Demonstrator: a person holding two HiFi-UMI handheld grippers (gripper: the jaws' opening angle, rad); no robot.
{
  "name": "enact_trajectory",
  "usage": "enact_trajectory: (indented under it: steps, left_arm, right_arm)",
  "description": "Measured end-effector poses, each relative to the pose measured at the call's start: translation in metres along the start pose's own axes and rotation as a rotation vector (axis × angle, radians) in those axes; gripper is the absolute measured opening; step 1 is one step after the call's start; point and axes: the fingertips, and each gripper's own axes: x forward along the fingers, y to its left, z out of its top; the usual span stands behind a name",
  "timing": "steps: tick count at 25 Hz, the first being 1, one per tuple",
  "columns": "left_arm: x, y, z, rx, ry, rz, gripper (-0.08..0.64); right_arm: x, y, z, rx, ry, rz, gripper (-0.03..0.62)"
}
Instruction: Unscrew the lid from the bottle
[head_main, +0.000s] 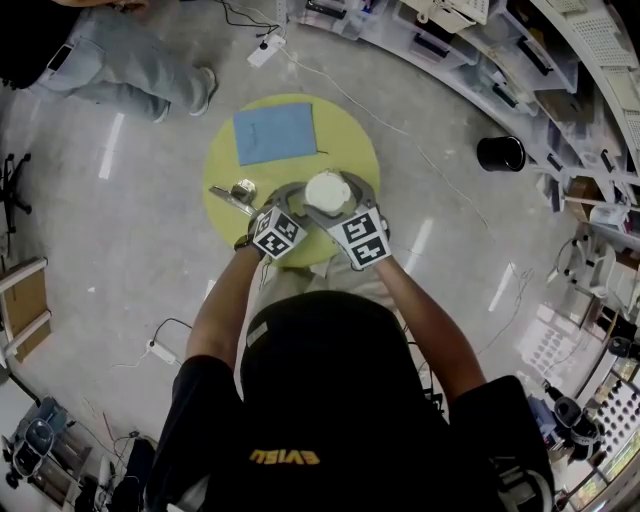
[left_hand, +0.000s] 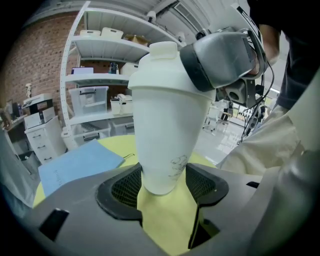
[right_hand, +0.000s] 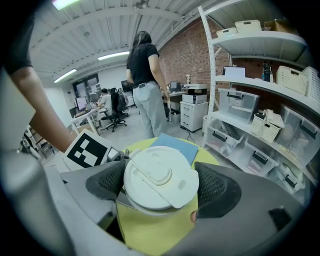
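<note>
A white shaker bottle (head_main: 326, 190) stands upright on the round yellow table (head_main: 350, 140), near its front edge. In the left gripper view its tapered body (left_hand: 167, 130) rises between my left gripper's (left_hand: 162, 184) mesh pads, which press on its lower part from both sides. Seen from the right gripper view, the round white lid (right_hand: 160, 177) with its flip cap fills the gap of my right gripper (right_hand: 161, 186), both pads against its rim. In the head view the left gripper (head_main: 290, 205) and right gripper (head_main: 345, 205) meet at the bottle.
A blue sheet (head_main: 274, 132) lies on the far half of the table, and a small metal object (head_main: 240, 190) lies left of the bottle. A black bin (head_main: 500, 153) stands on the floor to the right. Shelving lines the right side. A person (right_hand: 145, 75) stands beyond the table.
</note>
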Motion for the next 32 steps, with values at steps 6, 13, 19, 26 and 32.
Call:
enact_trajectory:
  steps: [6, 13, 19, 26, 32]
  left_arm:
    - [-0.001, 0.0, 0.0, -0.006, 0.001, -0.007, 0.29]
    - [0.001, 0.0, 0.0, -0.007, 0.0, -0.005, 0.29]
    - [0.001, 0.001, 0.0, 0.0, 0.006, -0.008, 0.29]
    - [0.0, -0.001, -0.001, -0.006, 0.01, -0.015, 0.289]
    - [0.001, 0.001, -0.002, -0.003, 0.012, -0.018, 0.288]
  right_arm:
    - [0.0, 0.003, 0.001, -0.052, 0.02, 0.053, 0.431]
    - [0.0, 0.005, -0.001, -0.138, 0.041, 0.129, 0.431]
    - [0.001, 0.007, -0.002, -0.194, 0.045, 0.193, 0.431]
    - [-0.001, 0.011, -0.003, -0.265, 0.06, 0.262, 0.431]
    - [0.0, 0.013, -0.005, -0.329, 0.066, 0.323, 0.431]
